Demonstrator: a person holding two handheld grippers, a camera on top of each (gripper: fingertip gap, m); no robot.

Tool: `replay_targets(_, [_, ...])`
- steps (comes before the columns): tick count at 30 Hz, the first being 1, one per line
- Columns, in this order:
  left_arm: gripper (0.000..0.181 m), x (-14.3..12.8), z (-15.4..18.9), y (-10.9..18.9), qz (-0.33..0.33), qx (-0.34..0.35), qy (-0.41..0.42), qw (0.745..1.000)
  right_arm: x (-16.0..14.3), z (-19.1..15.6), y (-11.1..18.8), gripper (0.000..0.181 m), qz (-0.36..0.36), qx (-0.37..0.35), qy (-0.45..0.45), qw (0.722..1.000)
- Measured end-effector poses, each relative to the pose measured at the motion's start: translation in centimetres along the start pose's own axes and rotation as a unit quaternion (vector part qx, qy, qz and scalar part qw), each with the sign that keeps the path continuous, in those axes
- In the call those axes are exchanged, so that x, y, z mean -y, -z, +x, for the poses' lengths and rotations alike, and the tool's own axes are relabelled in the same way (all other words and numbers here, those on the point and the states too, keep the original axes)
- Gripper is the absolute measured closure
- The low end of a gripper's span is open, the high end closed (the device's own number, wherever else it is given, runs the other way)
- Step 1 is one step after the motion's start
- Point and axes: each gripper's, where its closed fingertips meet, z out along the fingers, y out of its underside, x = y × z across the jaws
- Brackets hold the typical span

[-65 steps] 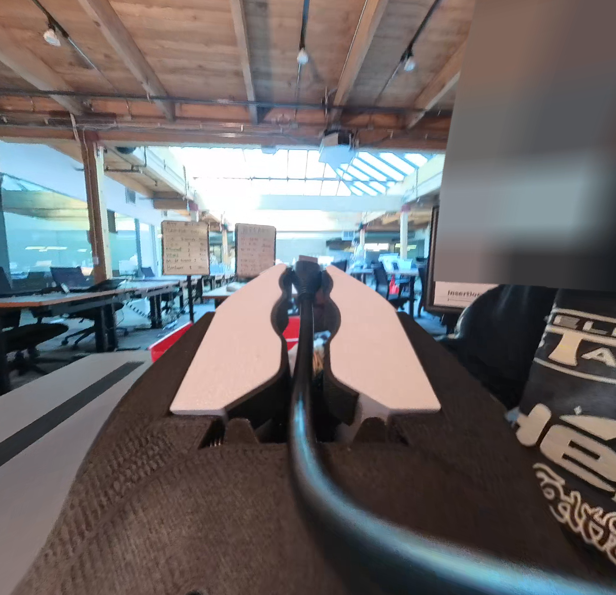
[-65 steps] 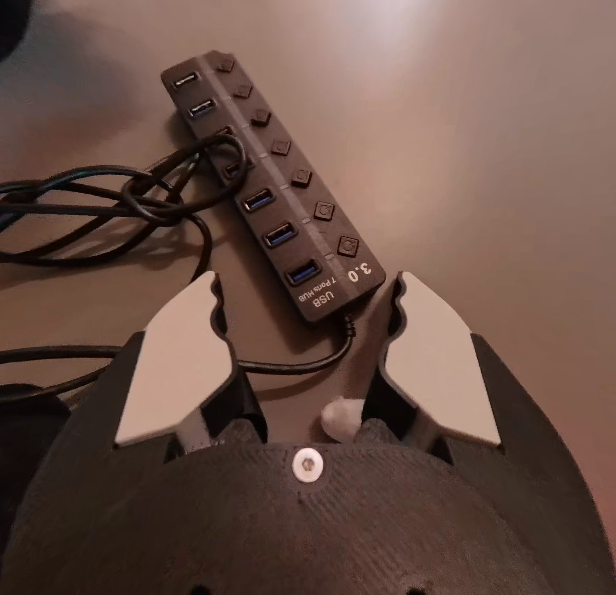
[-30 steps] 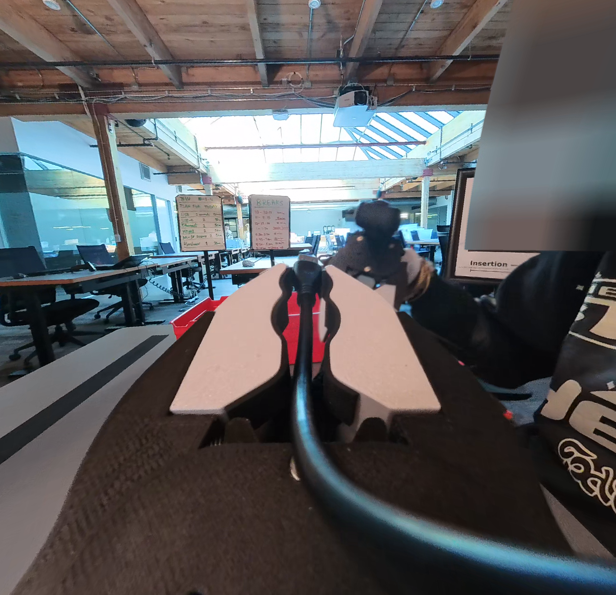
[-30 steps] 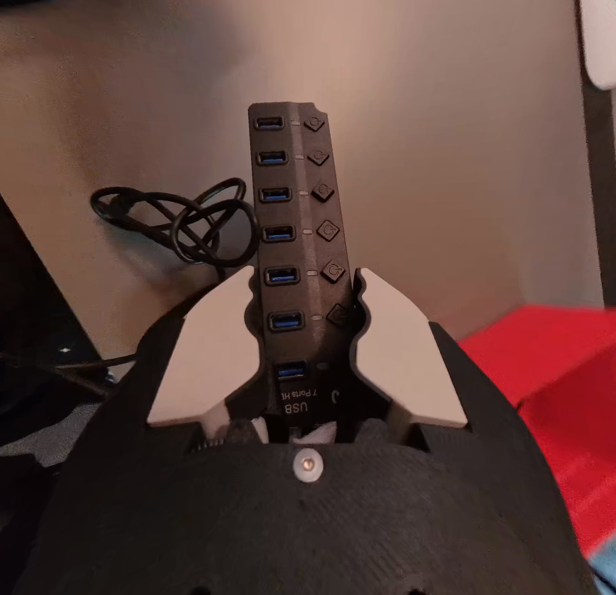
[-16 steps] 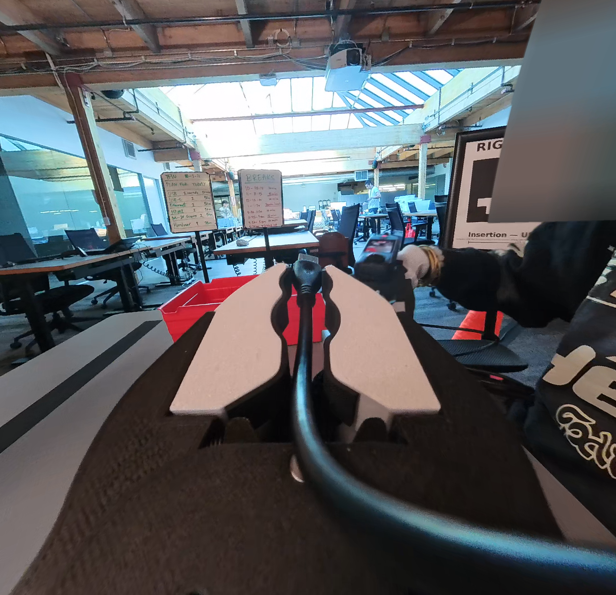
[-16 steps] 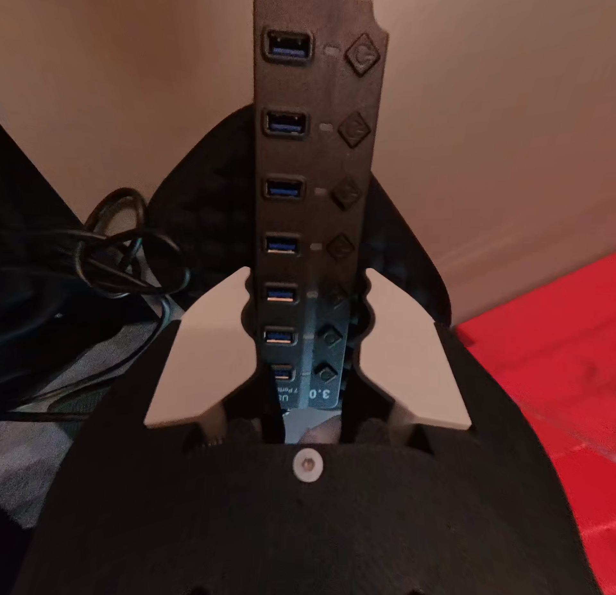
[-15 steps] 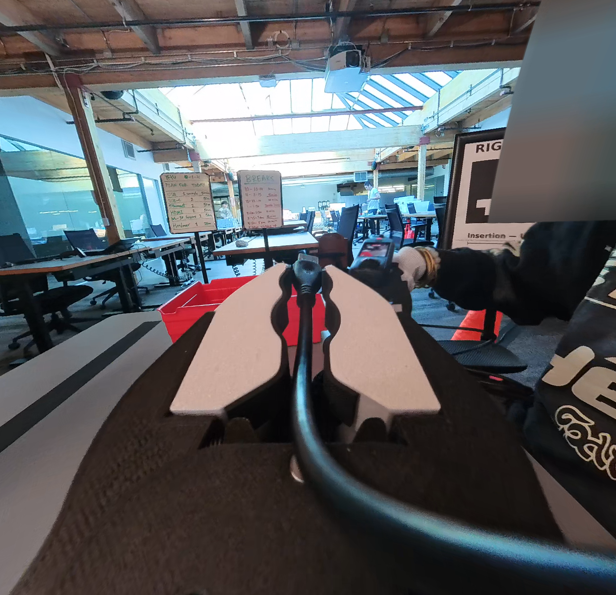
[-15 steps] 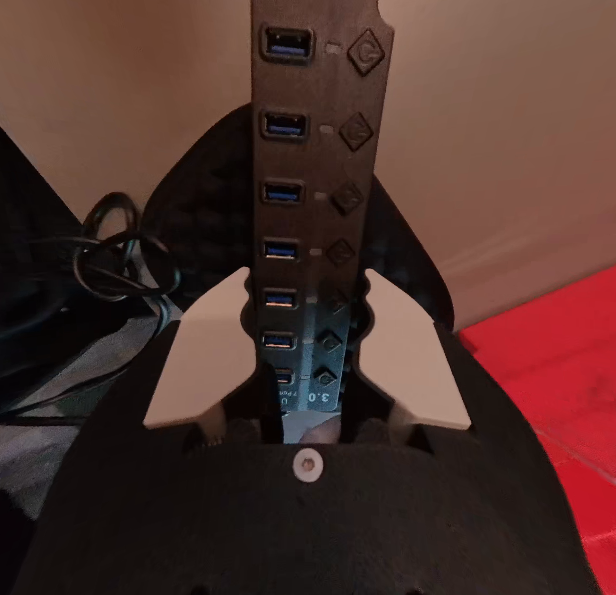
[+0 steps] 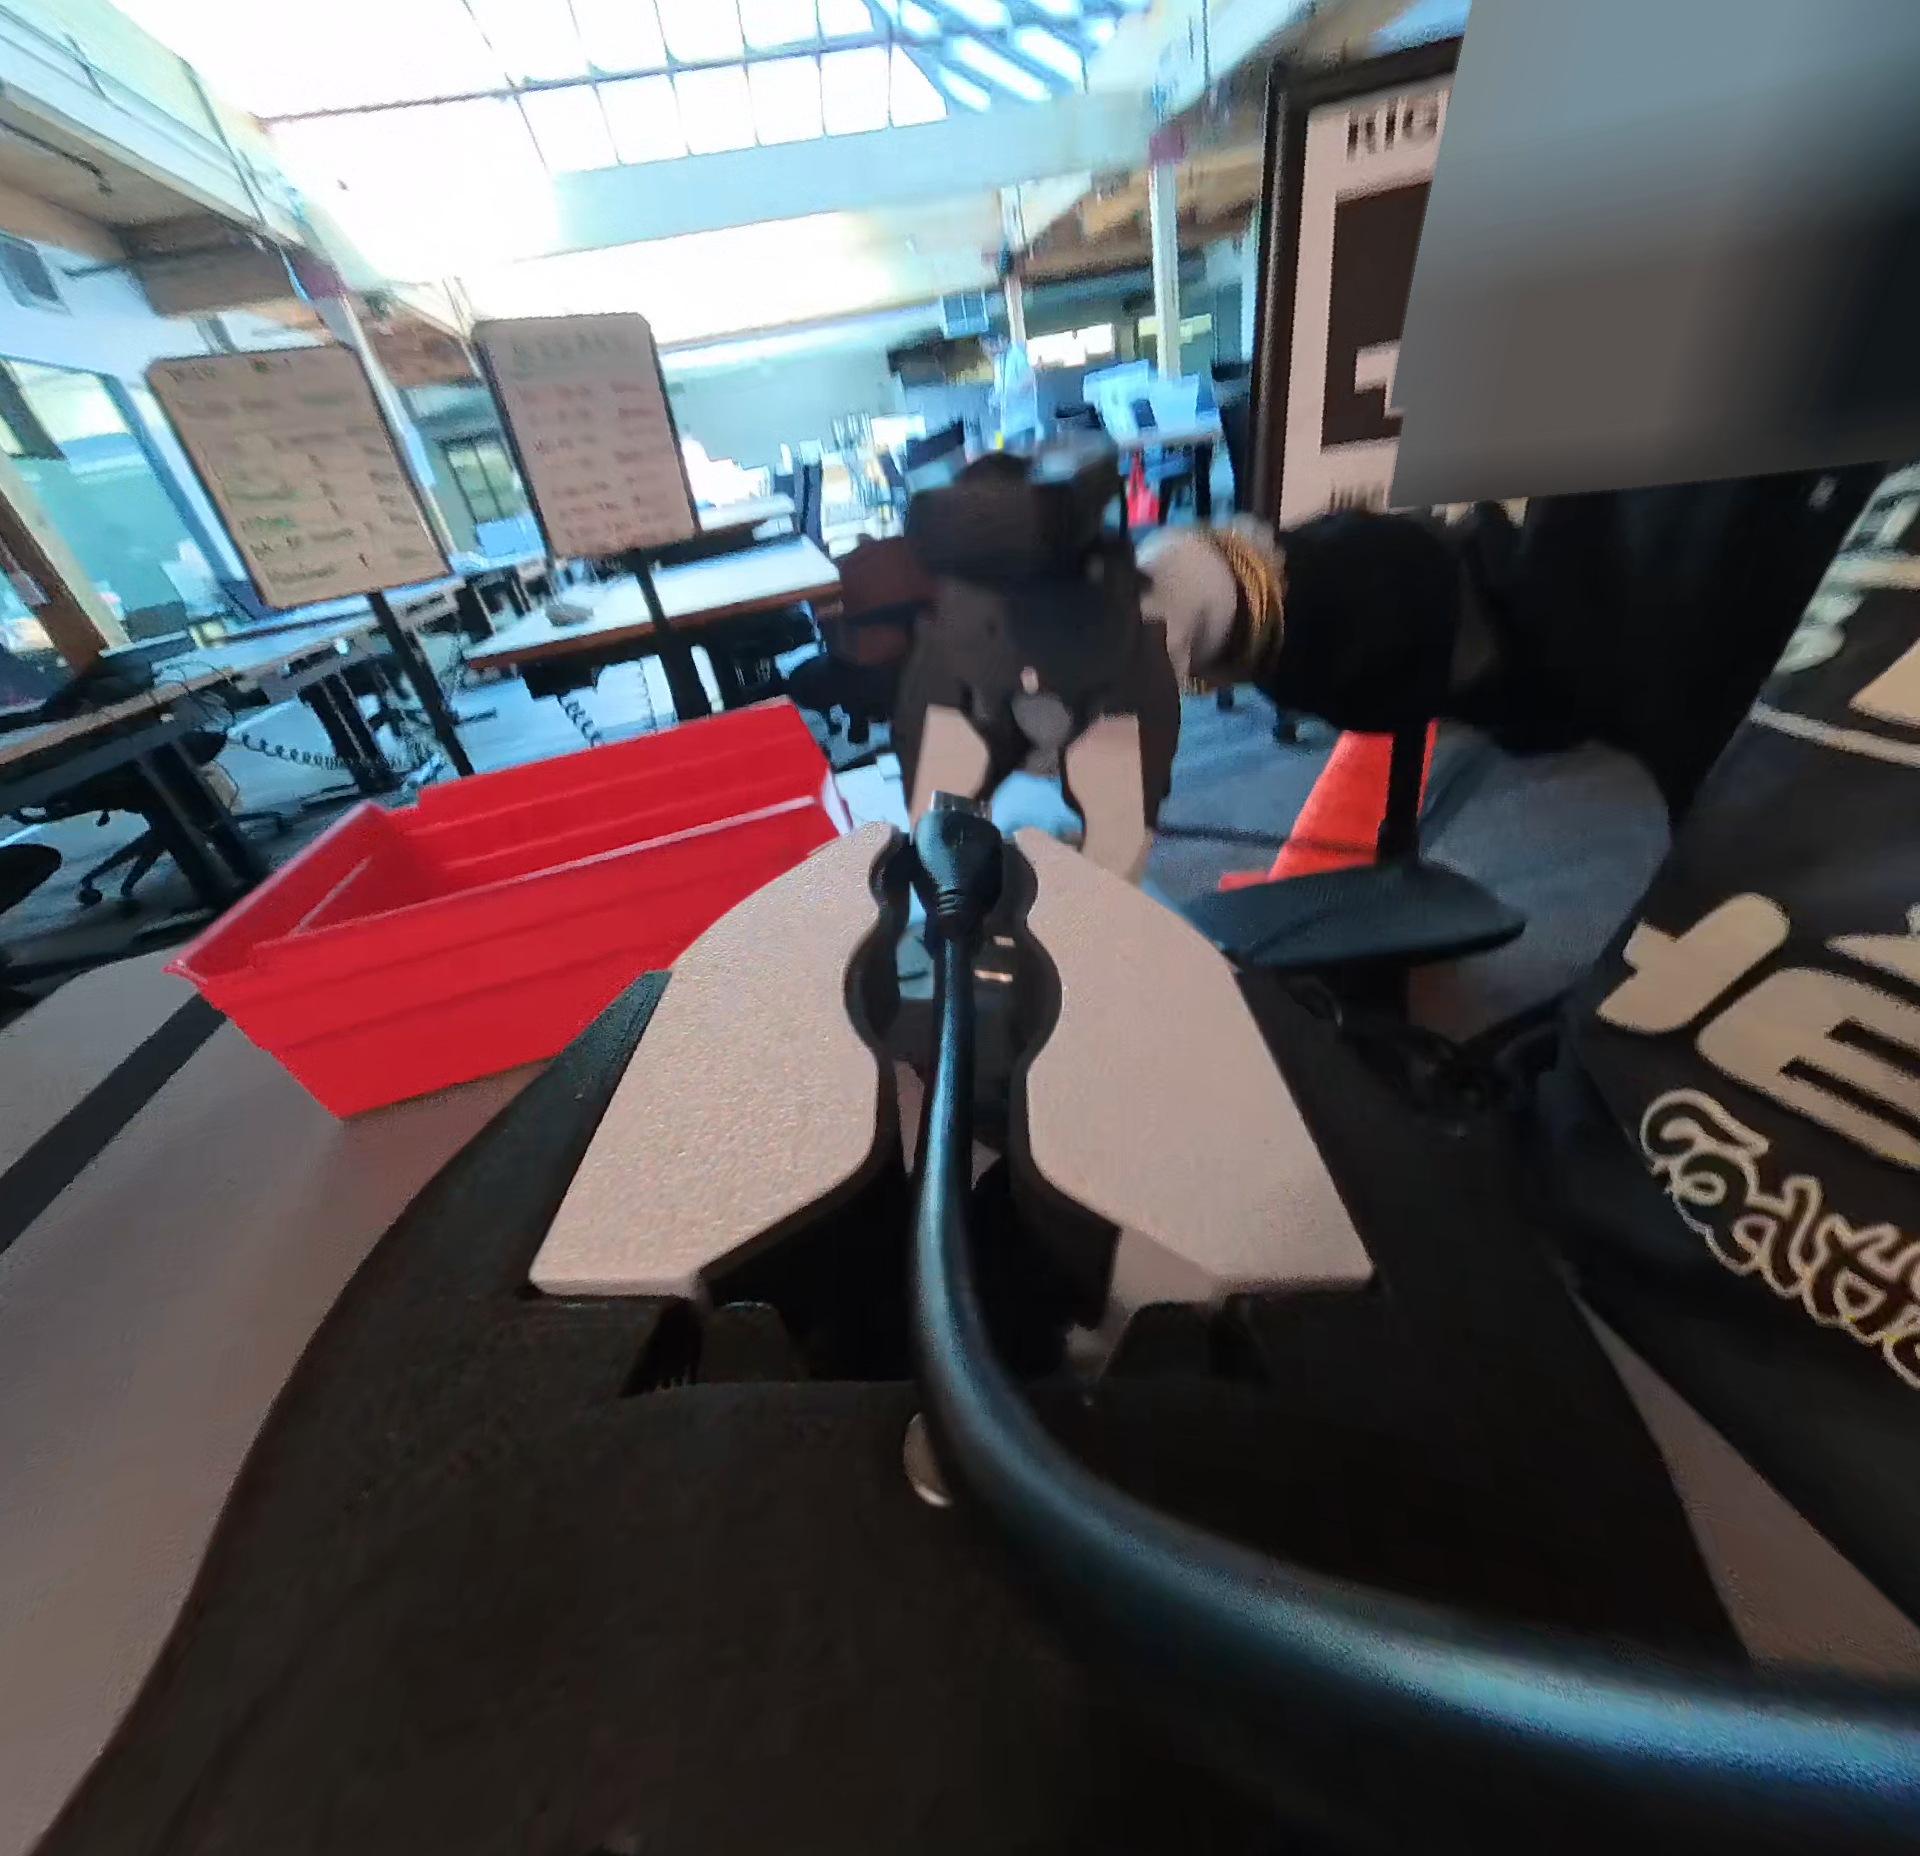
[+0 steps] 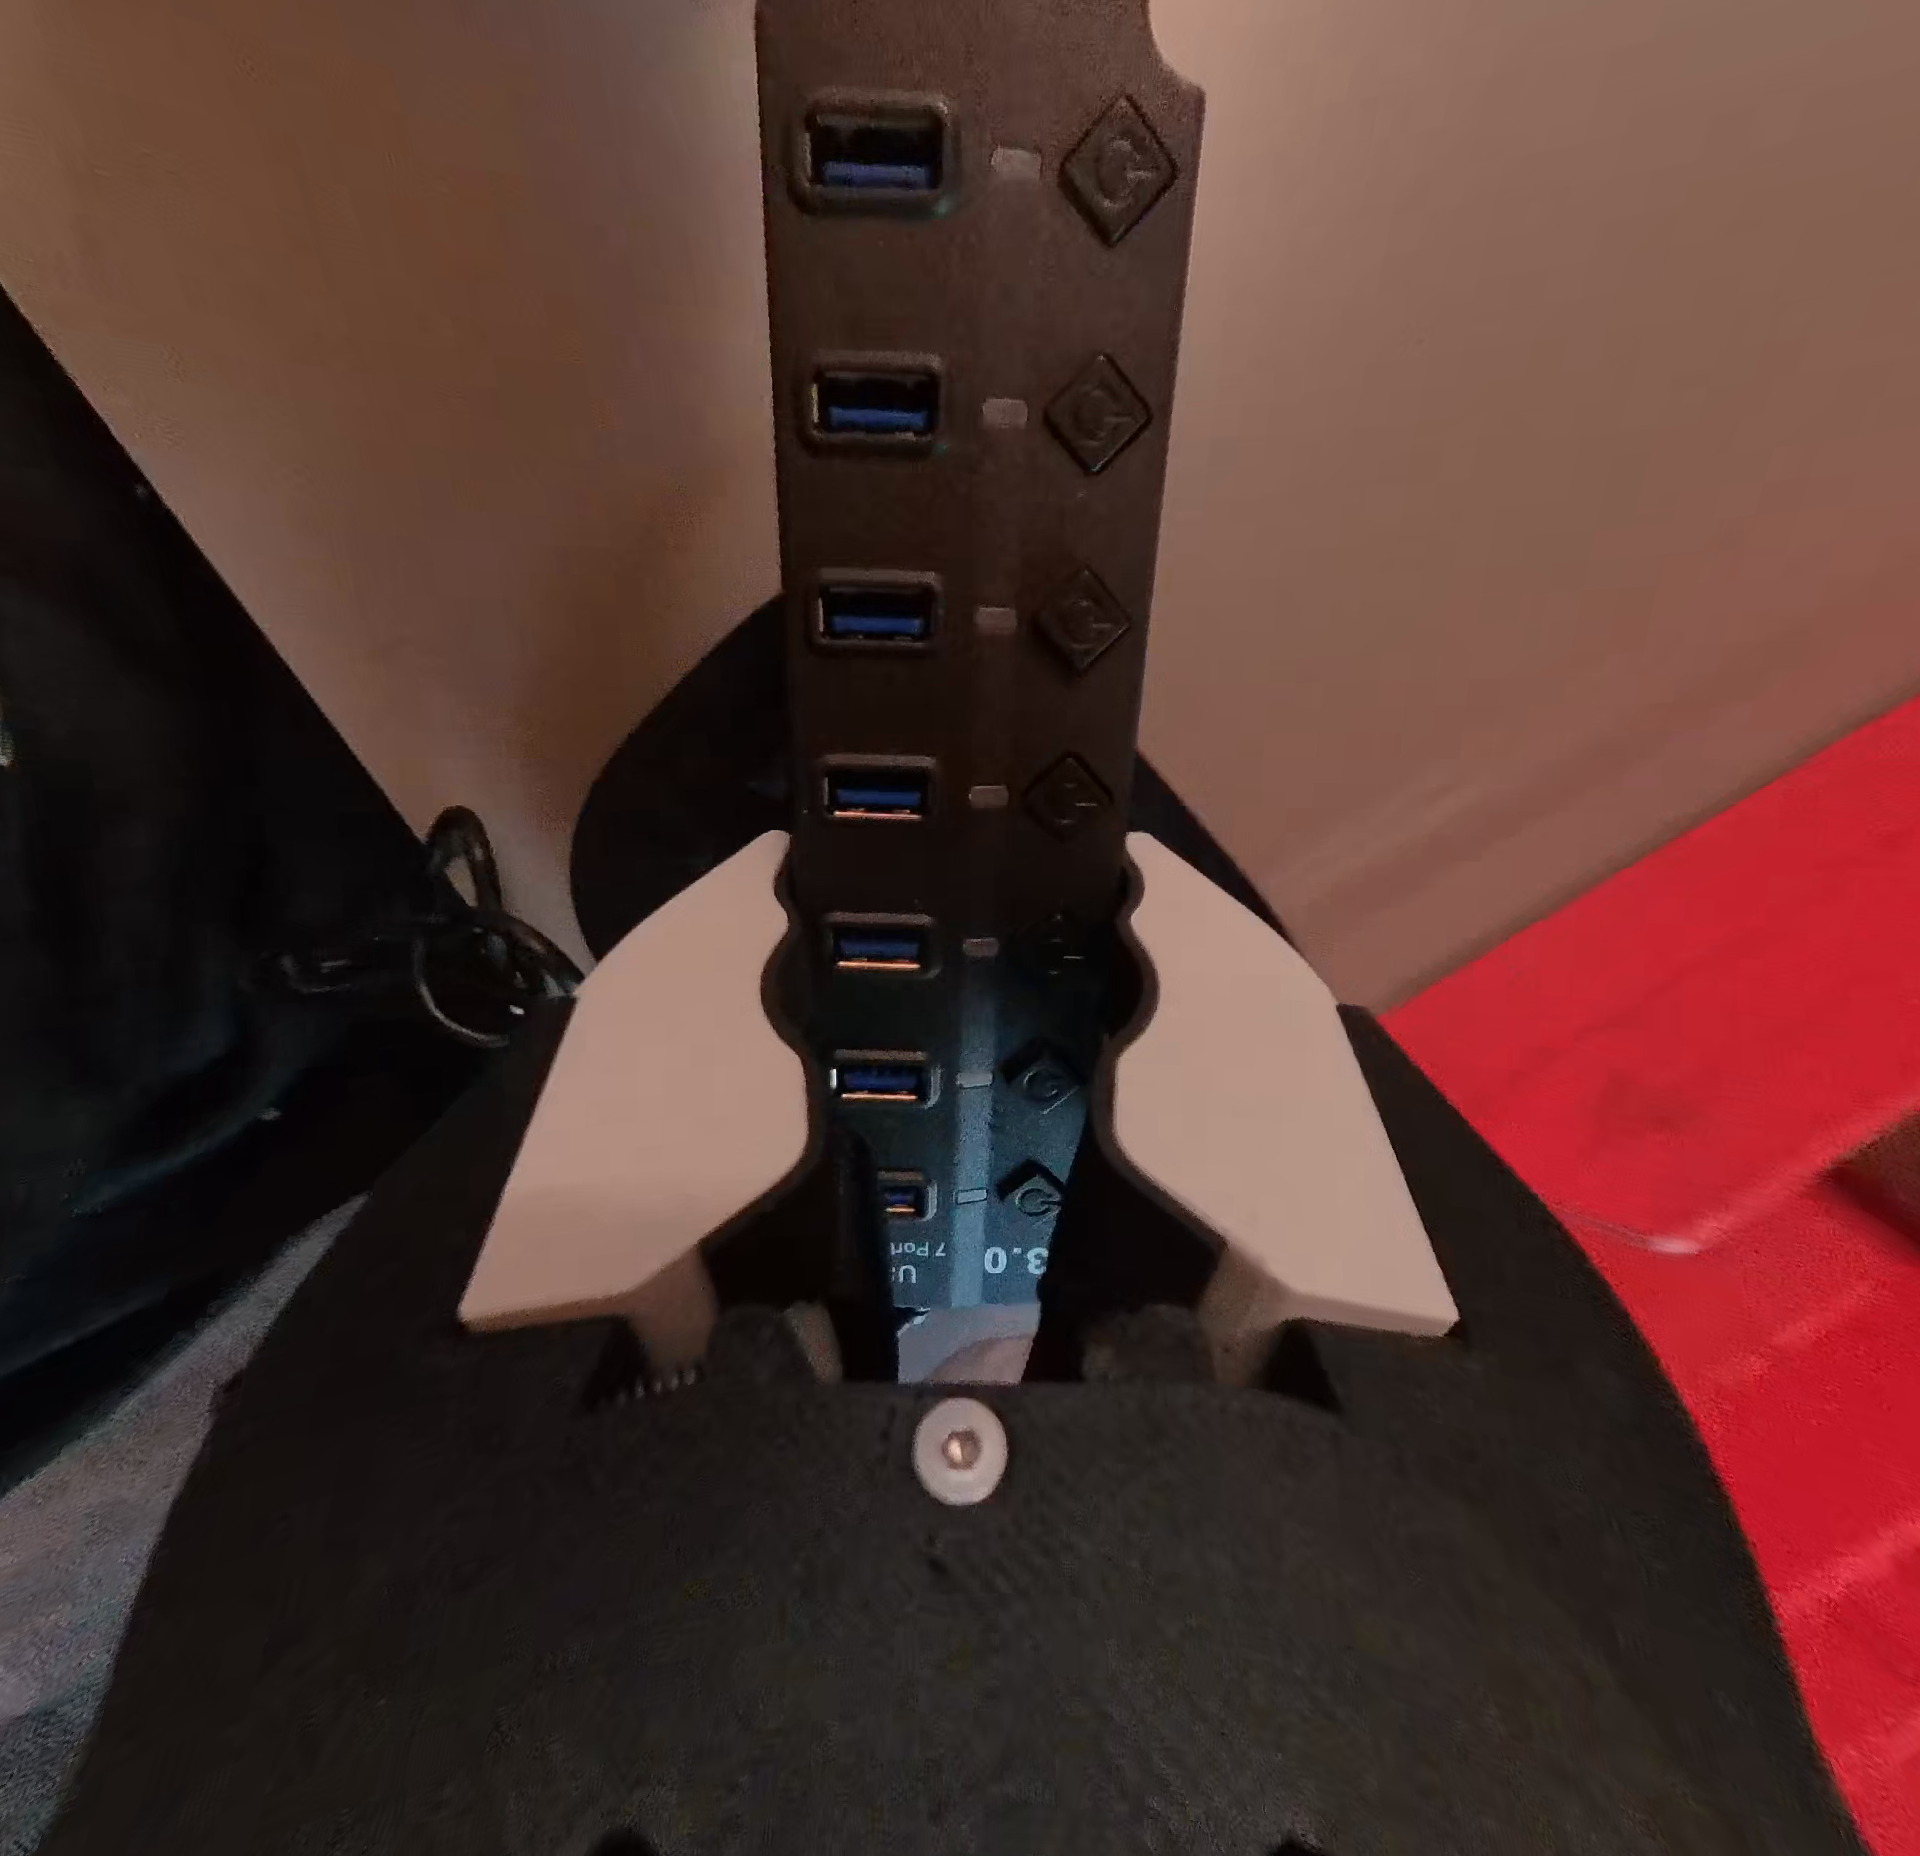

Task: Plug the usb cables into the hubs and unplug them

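Two handheld grippers: textured black printed bodies, pale angular scalloped fingers [image 10: 644, 1110], one silver hex screw [image 10: 958, 1461] centred; operator's black sleeve [image 9: 1382, 622], black printed top [image 9: 1766, 1027].

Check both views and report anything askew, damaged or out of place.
Nothing stands out. The right gripper holds the hub squarely, its ports empty and unmarked. The left gripper pinches the cable just behind its plug. A tangle of spare cables lies on the table.

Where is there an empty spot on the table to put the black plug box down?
Bare tan table lies right of the hub, bordered below by the red bin. Bare top also lies left of it. Lower left is crowded: tangled cables.
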Motion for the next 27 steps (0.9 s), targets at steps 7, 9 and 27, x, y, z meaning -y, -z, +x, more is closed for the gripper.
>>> replay_targets(7, [0.166, -5.3, 1.4, -3.2, -0.170, 0.007, -0.059, 0.984, 0.2, 0.9, -1.6, 0.127, -0.105, 0.010, 0.041, 0.994])
replay_targets(9, [0.165, -7.2, 1.4, -3.4, -0.226, 0.013, -0.069, 0.972, 0.8, 0.8, -2.0, 0.127, -0.116, 0.011, 0.054, 0.992])
replay_targets(27, [0.165, -8.5, -0.7, -2.8, -0.297, 0.096, -0.026, 0.950, 3.6, 2.9, -0.9, 0.127, -0.198, -0.076, 0.128, 0.969])
